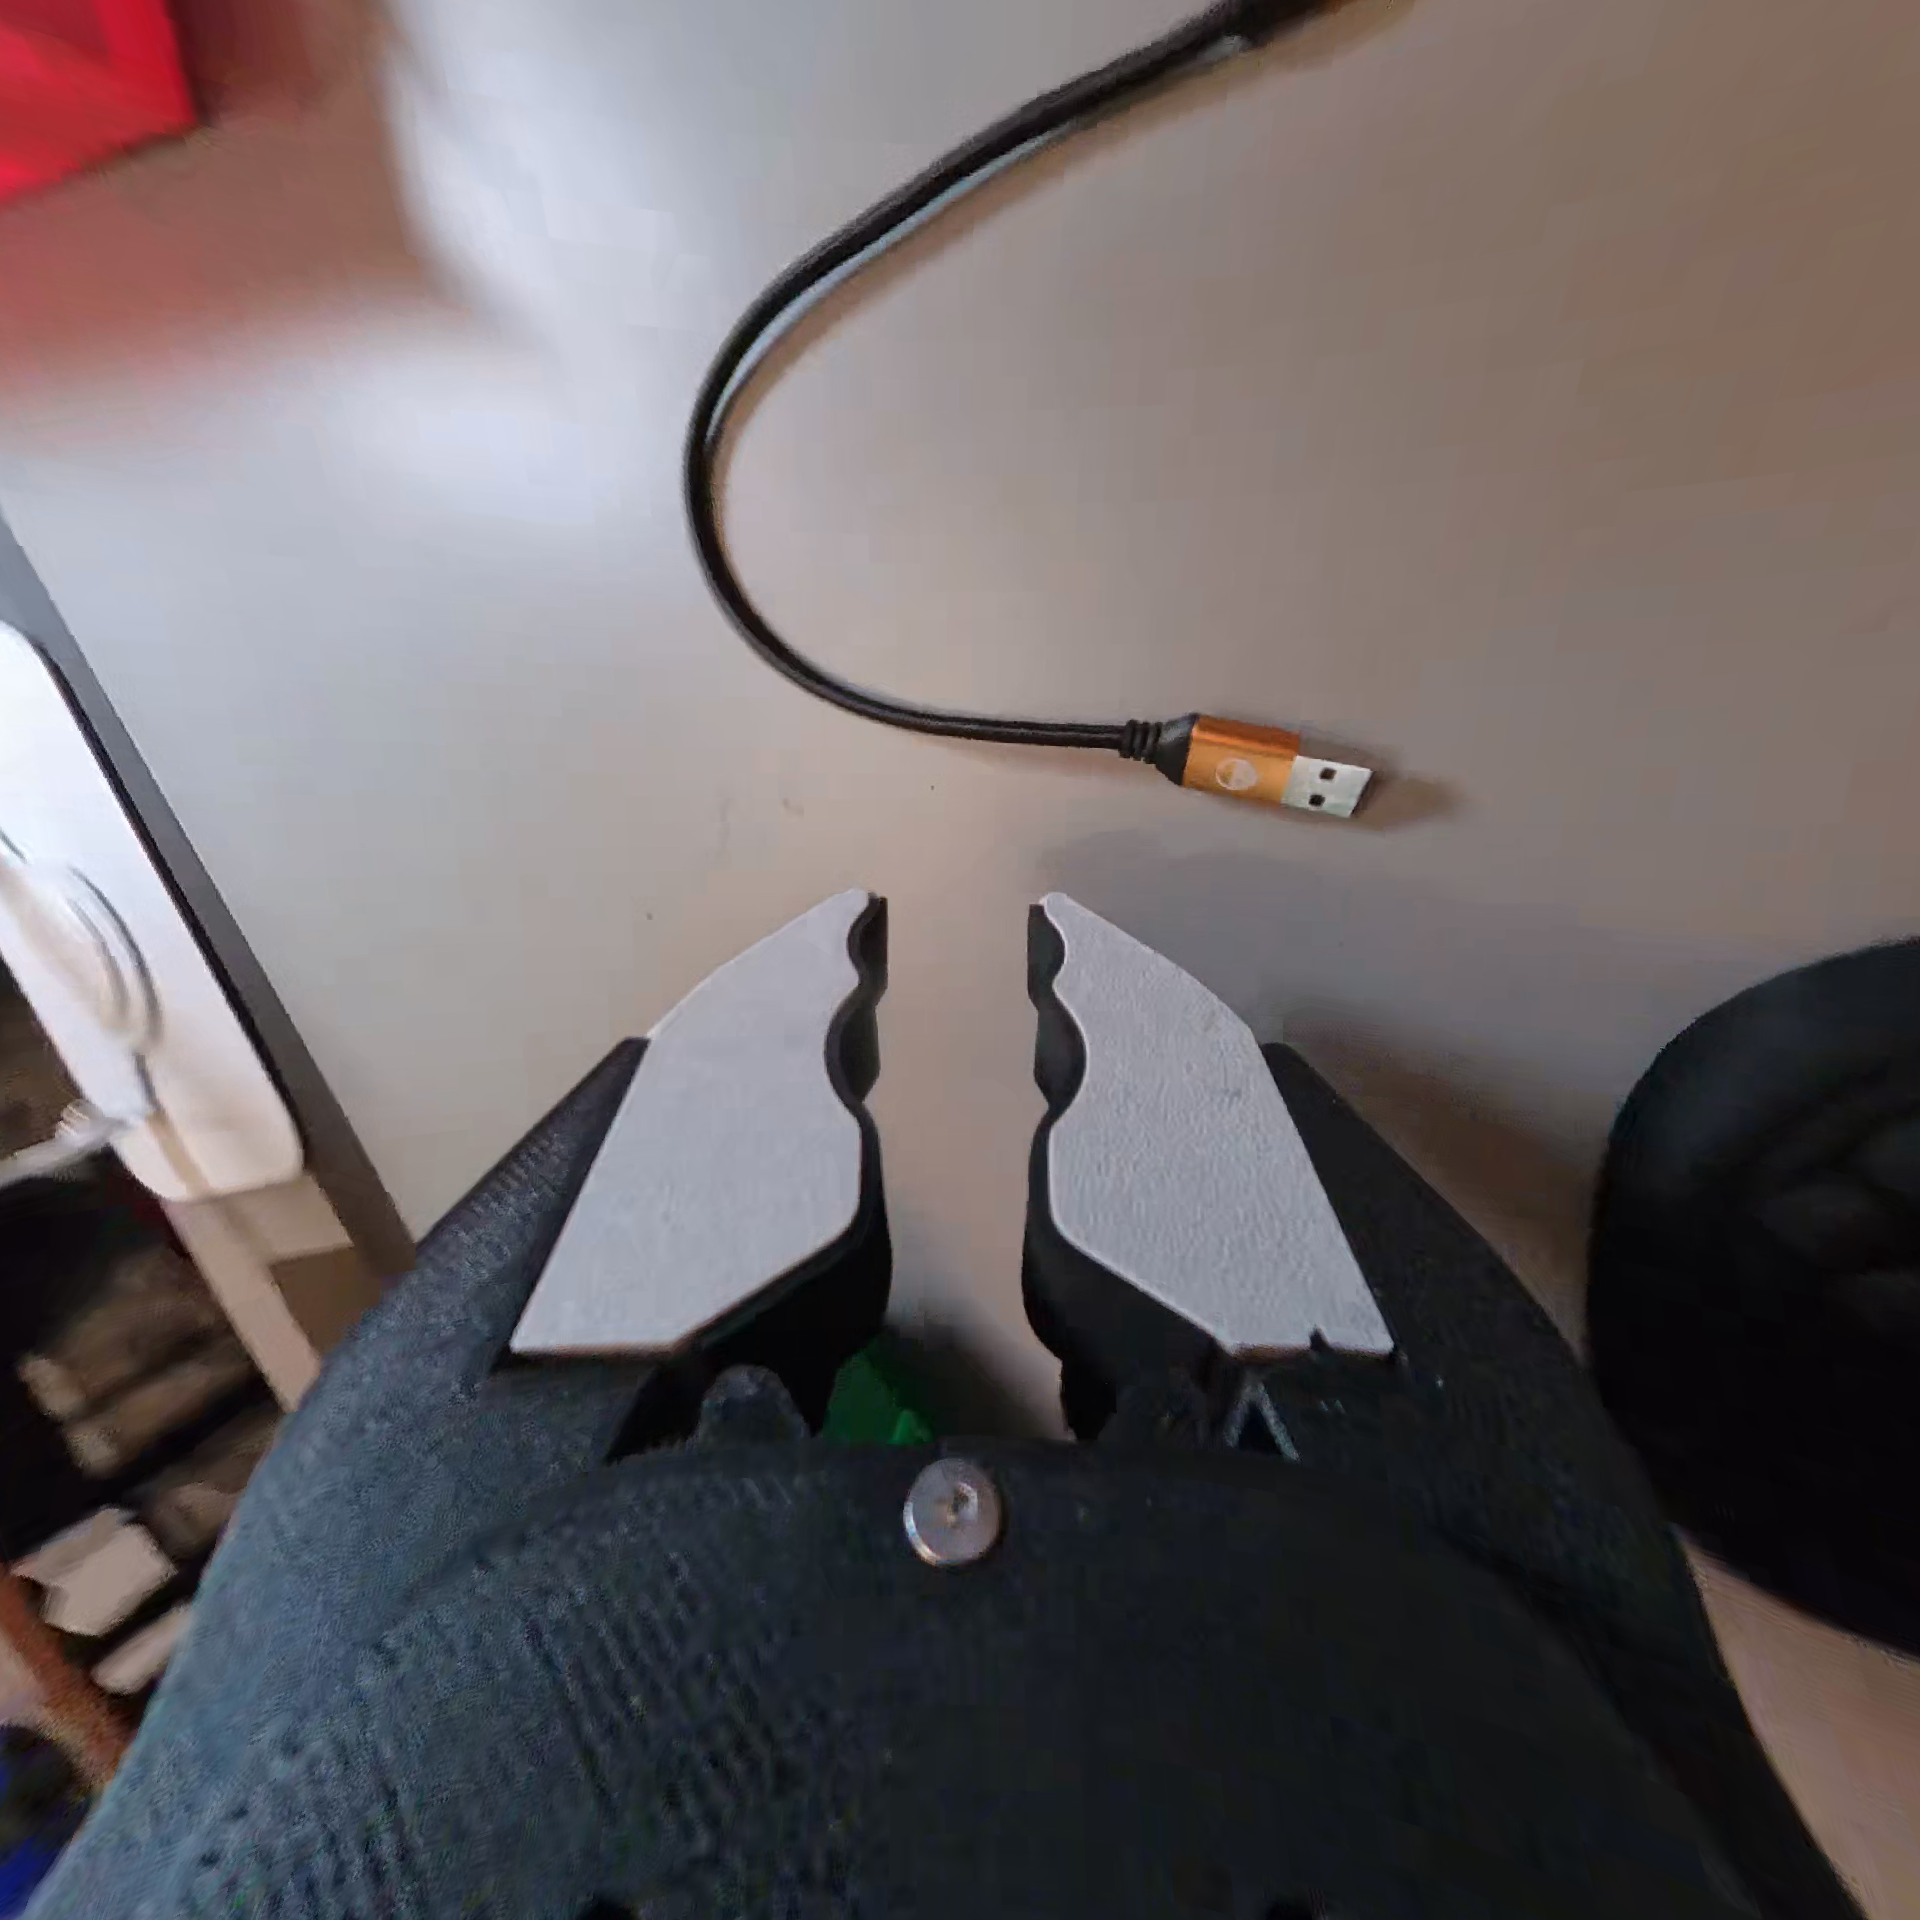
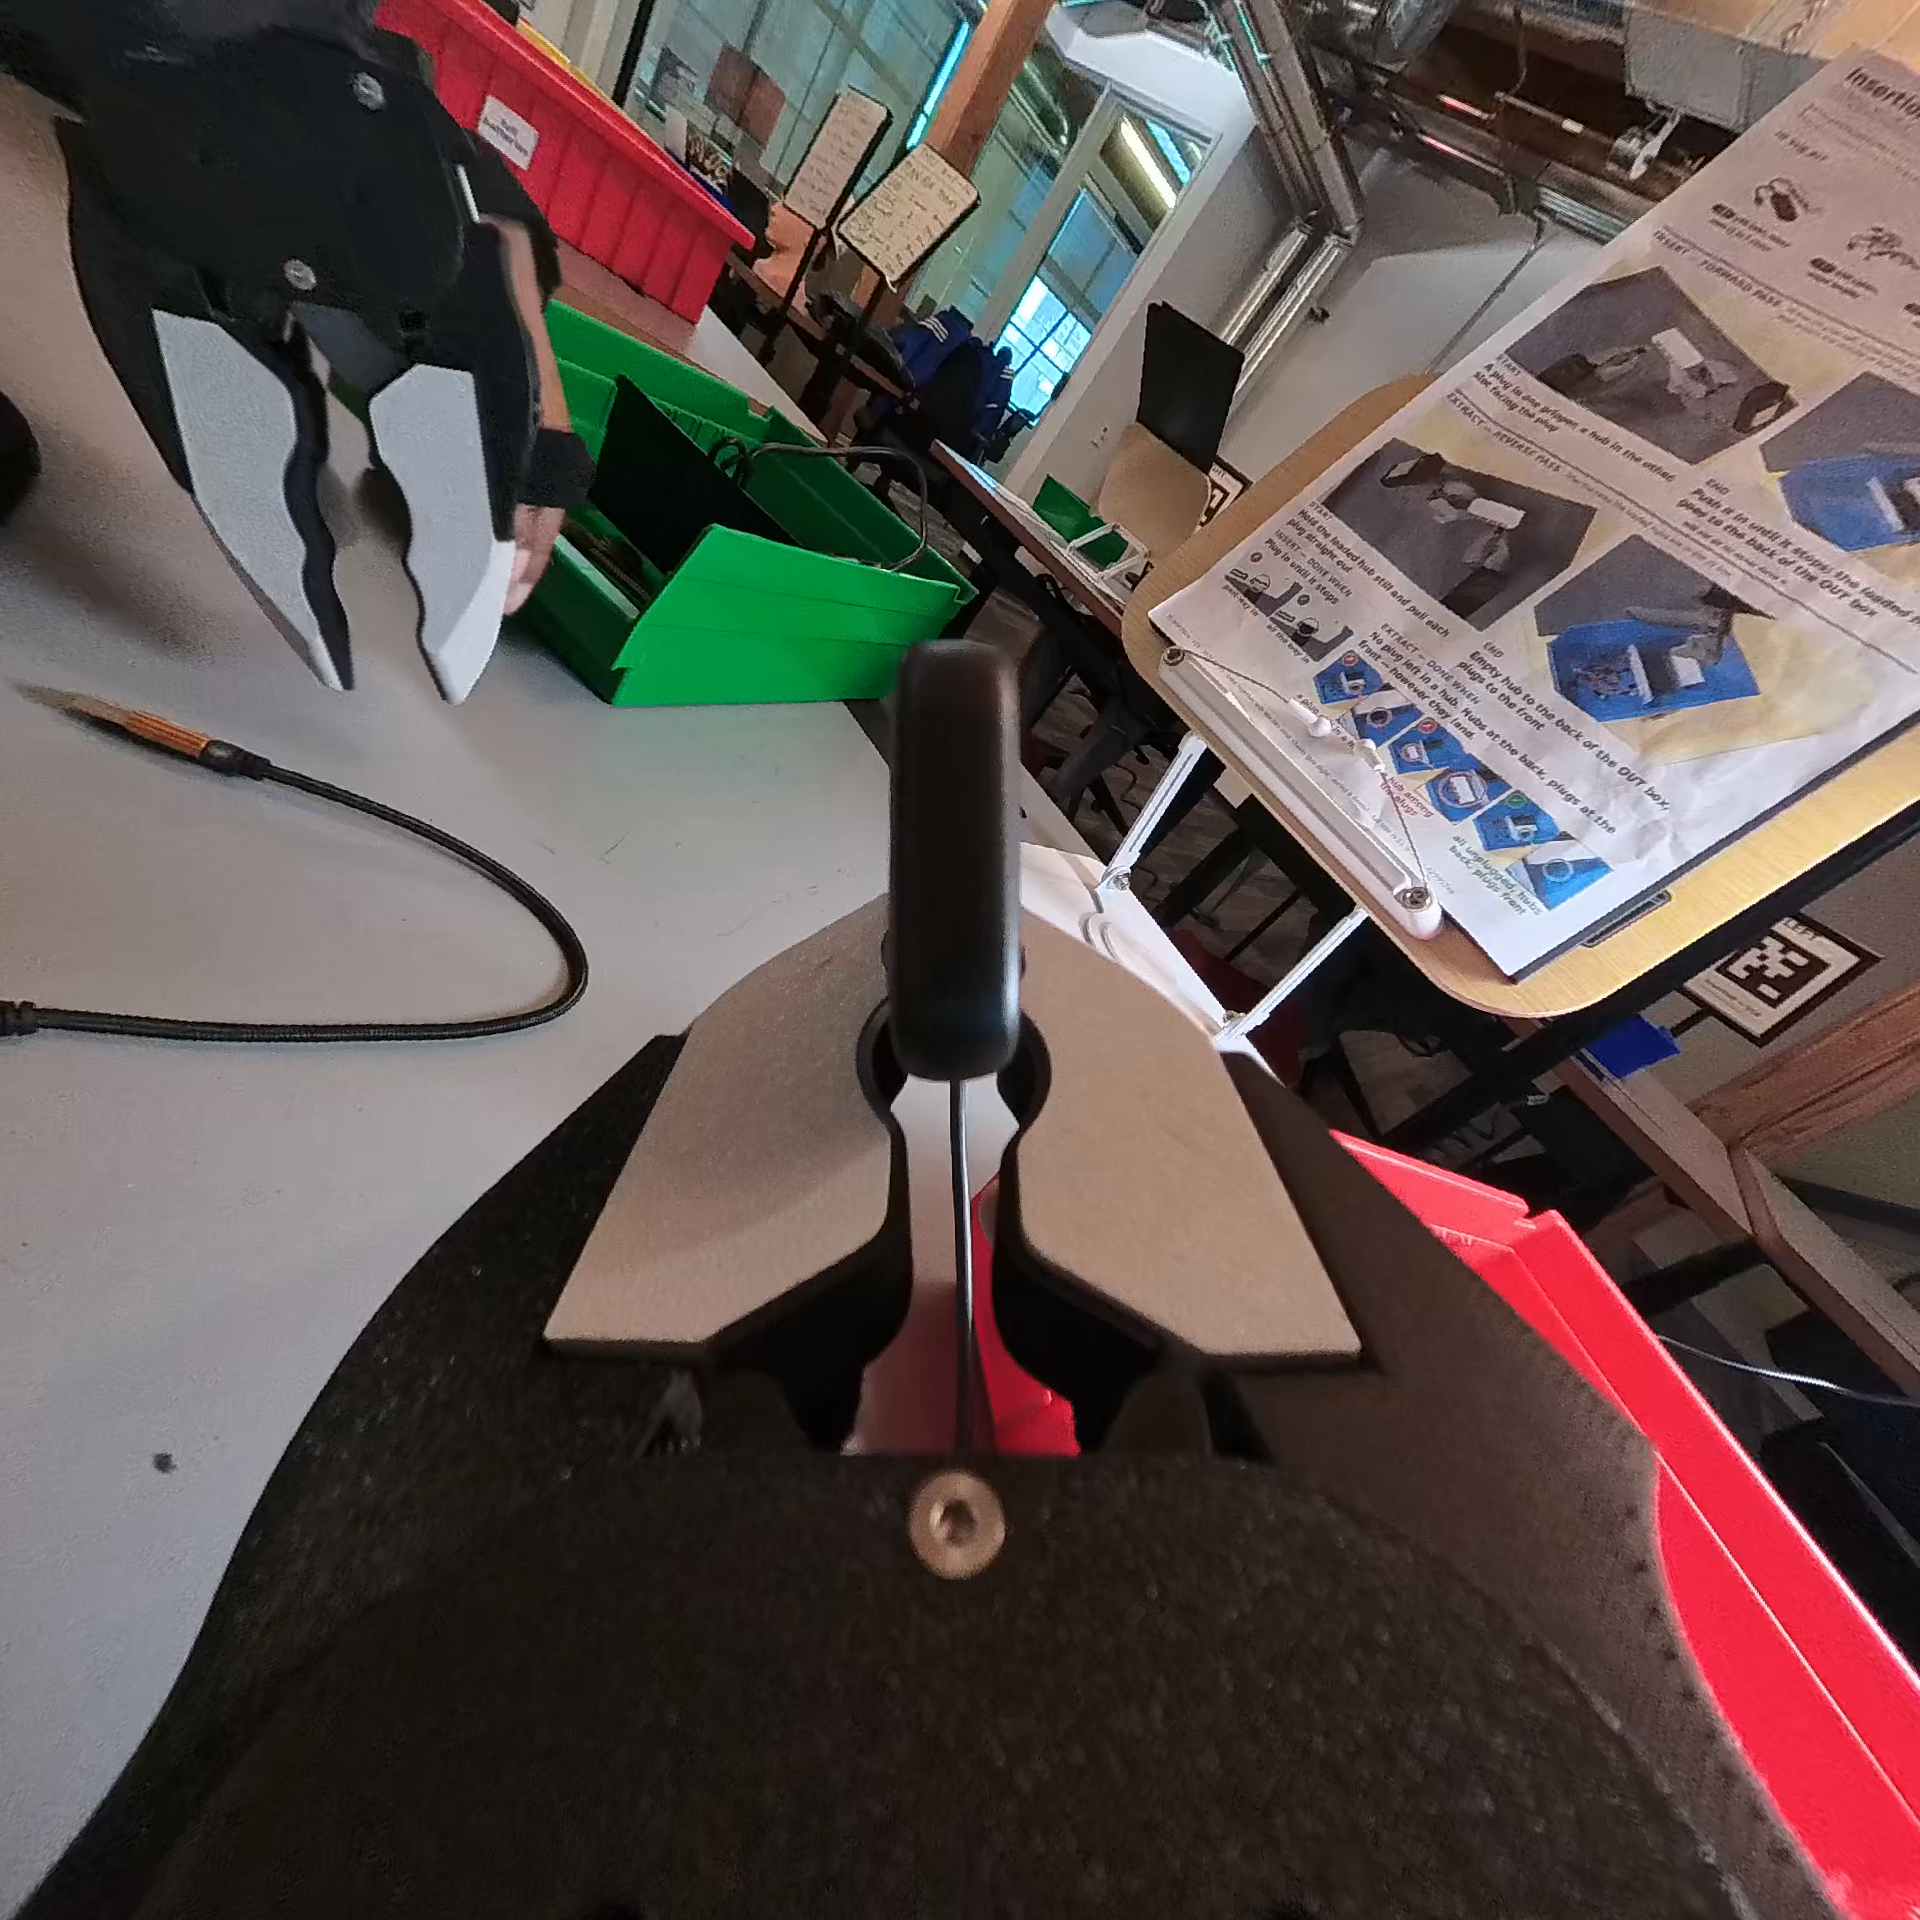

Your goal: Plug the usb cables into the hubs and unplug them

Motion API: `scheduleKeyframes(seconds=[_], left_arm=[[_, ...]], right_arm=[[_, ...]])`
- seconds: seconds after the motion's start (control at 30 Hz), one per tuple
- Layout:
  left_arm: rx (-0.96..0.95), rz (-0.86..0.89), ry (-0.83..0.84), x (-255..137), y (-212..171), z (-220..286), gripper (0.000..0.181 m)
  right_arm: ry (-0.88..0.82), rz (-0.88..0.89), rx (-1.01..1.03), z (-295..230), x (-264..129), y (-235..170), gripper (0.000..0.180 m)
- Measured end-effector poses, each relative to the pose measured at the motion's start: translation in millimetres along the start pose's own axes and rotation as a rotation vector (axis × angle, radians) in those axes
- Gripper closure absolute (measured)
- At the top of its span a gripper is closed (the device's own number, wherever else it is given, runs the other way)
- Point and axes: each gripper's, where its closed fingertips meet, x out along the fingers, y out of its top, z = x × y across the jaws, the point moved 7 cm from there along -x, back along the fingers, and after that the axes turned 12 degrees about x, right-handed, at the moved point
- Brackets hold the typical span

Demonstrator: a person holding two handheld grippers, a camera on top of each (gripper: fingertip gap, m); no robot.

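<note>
The right gripper [image 2: 954,1023] clamps the black hub [image 2: 956,852] upright, presumably to steady it for insertion, while the left gripper [image 1: 956,914], jaws parted and empty, hovers just short of the orange USB plug [image 1: 1273,769] lying on the white table [image 1: 1351,416].

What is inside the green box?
The green plastic bin holds a dark flat panel standing upright and a thin black wire looping over it. The bin's walls hide its bottom.

Beyond the fingertips stood a grey table [image 2: 644,852]; farther off, bright windows [image 2: 1070,301], tables and exposed ceiling pipes [image 2: 1309,156].
</note>
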Motion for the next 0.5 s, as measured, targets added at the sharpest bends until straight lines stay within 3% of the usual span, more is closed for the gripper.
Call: scheduleKeyframes(seconds=[0.3,0.5], left_arm=[[0.600,-0.117,-0.095,13.4,25.9,14.2,0.141],[0.711,-0.091,-0.202,19.9,38.2,19.9,0.146]], right_arm=[[0.015,-0.002,0.061,4.5,0.6,-5.0,0.168],[0.021,0.002,0.073,6.1,-0.3,-5.2,0.168]])
